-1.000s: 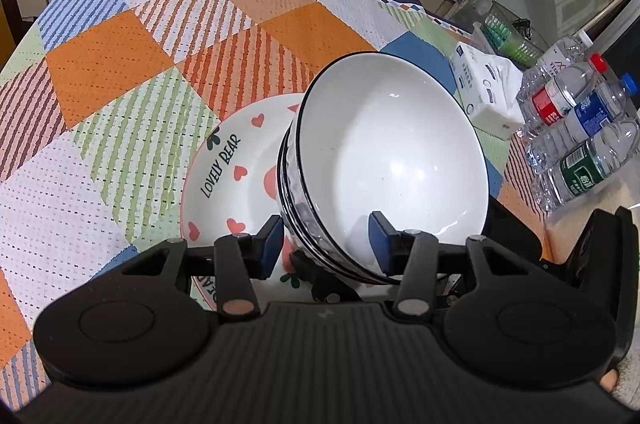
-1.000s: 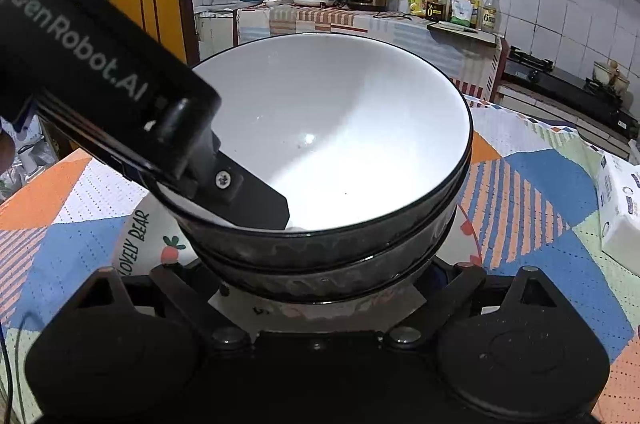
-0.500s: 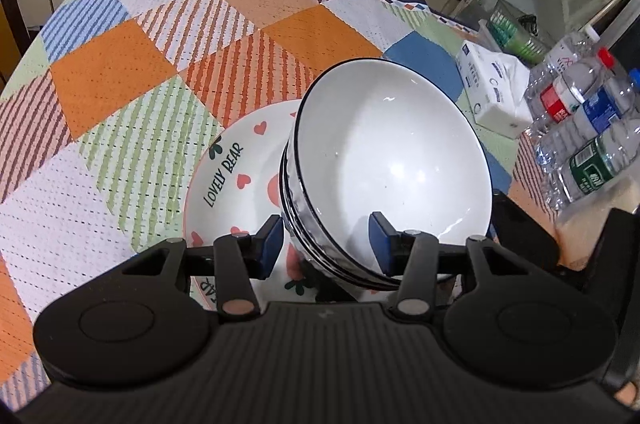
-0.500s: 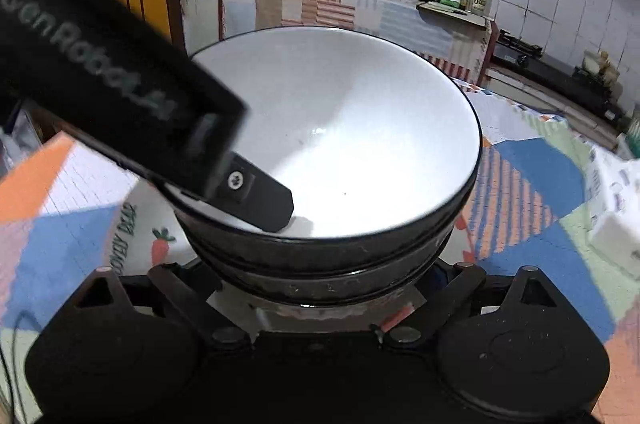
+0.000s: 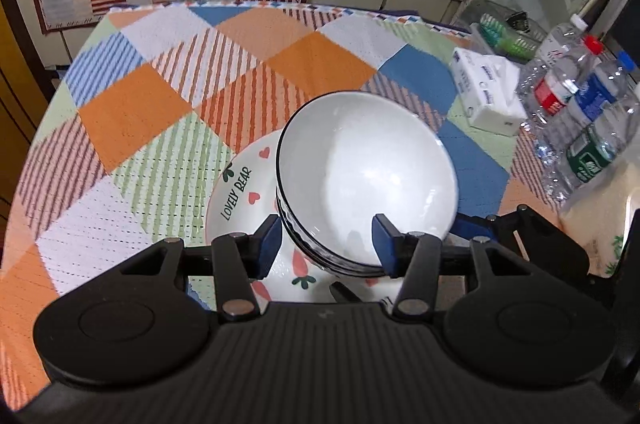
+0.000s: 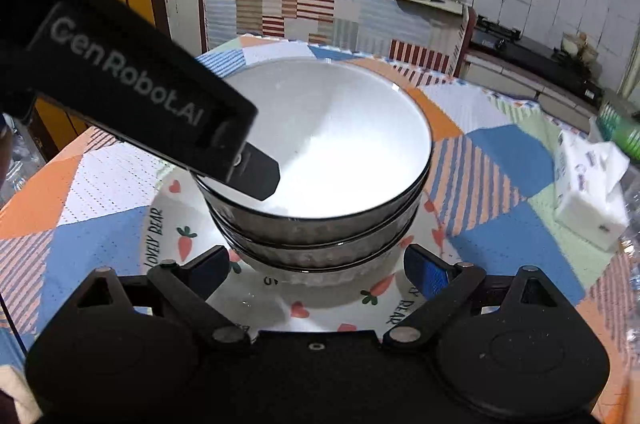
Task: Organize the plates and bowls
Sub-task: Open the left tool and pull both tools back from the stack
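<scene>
White glazed bowls [image 5: 368, 176], black-rimmed, stand nested in a stack on the "Lovely Bear" plate [image 5: 240, 192], centre of frame in both views, on the patchwork tablecloth [image 5: 132, 108].

Left gripper [image 5: 326, 244]: half-wide, jaws just been opening. The near wall of the stack is between them, one pad outside and one inside the top bowl. No squeeze visible.

Right gripper [image 6: 318, 268]: spread wide, its fingers flanking the base of the stack low in the frame, apart from it.

Judged risks:
- The inner left finger sits below the rim. A sideways pull-out could hook the rim and tip the top bowl or slide the whole stack.
- Glaze on glaze is slippery, and the stack looks off-centre on the plate, so a nudge could shift it toward the plate's edge.
- Water bottles [image 5: 580, 112] and tissue pack [image 5: 484, 92] at right: a wide swing could knock them.
</scene>
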### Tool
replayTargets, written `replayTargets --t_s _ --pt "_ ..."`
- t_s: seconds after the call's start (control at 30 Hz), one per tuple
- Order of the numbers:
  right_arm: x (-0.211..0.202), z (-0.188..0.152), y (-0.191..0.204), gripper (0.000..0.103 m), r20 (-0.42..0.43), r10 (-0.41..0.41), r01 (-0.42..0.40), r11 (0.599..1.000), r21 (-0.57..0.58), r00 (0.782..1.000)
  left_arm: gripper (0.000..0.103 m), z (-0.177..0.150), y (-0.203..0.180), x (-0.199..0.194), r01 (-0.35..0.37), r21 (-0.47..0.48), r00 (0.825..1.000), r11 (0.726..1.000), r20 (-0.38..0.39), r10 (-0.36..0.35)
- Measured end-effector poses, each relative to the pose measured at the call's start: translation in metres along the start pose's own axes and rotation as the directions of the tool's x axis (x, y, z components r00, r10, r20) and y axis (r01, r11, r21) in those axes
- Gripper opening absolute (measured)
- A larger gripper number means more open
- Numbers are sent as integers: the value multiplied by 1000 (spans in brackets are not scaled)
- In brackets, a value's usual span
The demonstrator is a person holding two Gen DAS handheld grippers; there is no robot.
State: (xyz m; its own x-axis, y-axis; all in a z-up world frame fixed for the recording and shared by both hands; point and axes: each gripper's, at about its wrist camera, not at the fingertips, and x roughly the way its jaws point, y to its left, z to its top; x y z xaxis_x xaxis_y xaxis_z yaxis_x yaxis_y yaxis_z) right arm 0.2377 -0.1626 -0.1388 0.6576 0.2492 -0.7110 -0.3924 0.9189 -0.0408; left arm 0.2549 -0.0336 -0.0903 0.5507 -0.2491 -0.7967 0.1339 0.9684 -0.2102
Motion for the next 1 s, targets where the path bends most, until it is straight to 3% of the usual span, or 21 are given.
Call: replayTargets --t_s 0.13,0.27,0.5,0.87,1.0 --pt "-20 6 -3 96 4 7 -7 1000 23 1000 51 -2 -3 -27 -8 -3 1000 1000 19 8" --pt "-42 12 -8 96 -13 -50 50 996 69 999 52 -8 -2 -60 -29 -39 997 999 73 31" --pt "-88 6 -15 96 3 -82 81 987 137 997 55 -31 -19 -115 -53 -21 988 998 146 55" --pt "-152 -7 -18 96 -50 -197 203 951 232 979 62 -68 -37 -157 -137 16 981 990 139 133" --pt "-171 -10 -16 96 -63 -245 253 938 239 968 65 -79 -37 -165 -137 12 981 990 137 134"
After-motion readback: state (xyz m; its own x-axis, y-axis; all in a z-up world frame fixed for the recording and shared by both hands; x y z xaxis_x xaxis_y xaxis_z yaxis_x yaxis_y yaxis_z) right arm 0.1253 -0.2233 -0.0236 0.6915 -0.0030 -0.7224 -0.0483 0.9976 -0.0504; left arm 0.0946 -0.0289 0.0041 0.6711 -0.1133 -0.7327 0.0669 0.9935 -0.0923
